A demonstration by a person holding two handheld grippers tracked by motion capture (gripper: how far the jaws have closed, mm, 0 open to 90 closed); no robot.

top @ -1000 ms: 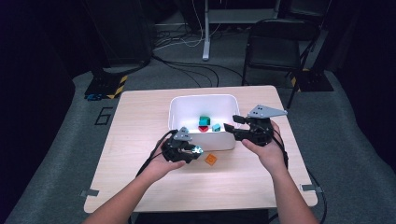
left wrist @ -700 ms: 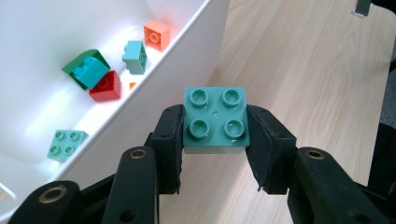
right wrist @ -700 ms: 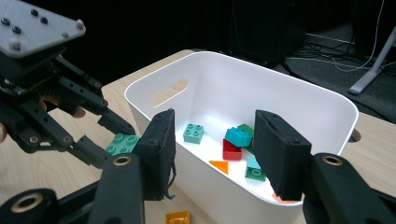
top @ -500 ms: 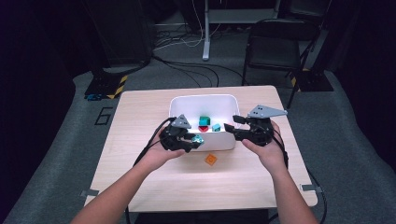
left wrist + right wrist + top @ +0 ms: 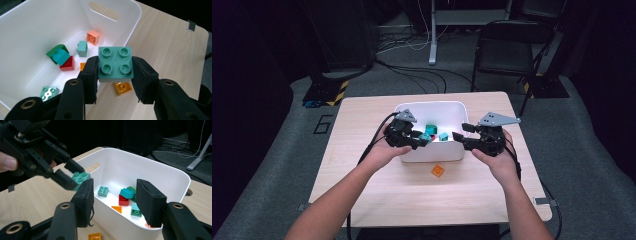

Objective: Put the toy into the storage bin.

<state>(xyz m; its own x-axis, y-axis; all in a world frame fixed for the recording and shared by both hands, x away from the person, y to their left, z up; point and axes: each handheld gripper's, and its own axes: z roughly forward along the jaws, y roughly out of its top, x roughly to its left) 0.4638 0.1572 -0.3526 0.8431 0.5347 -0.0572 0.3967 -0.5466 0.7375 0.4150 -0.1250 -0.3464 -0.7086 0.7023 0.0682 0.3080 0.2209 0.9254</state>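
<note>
My left gripper [image 5: 115,72] is shut on a teal-green four-stud brick [image 5: 115,63], studs up, over the near rim of the white bin [image 5: 37,30]. From above, that gripper [image 5: 424,140] and its brick [image 5: 426,137] hang at the bin's [image 5: 432,107] front left. The right gripper view shows this gripper [image 5: 72,176] and its brick [image 5: 80,178] too. My right gripper [image 5: 113,197] stands open with nothing between its jaws, at the bin's near right corner [image 5: 460,136]. In the bin lie several bricks: red [image 5: 67,63], teal [image 5: 60,56], dark green [image 5: 56,48], mint [image 5: 82,48] and salmon [image 5: 93,38].
An orange brick [image 5: 438,171] lies on the wooden table just in front of the bin; it is also seen under the held brick [image 5: 122,88]. A black chair [image 5: 507,50] and cables stand on the floor beyond the table's far edge.
My left gripper has risen from the table in front of the bin and moved toward the bin's near rim with the teal-green brick. The right gripper has kept still.
</note>
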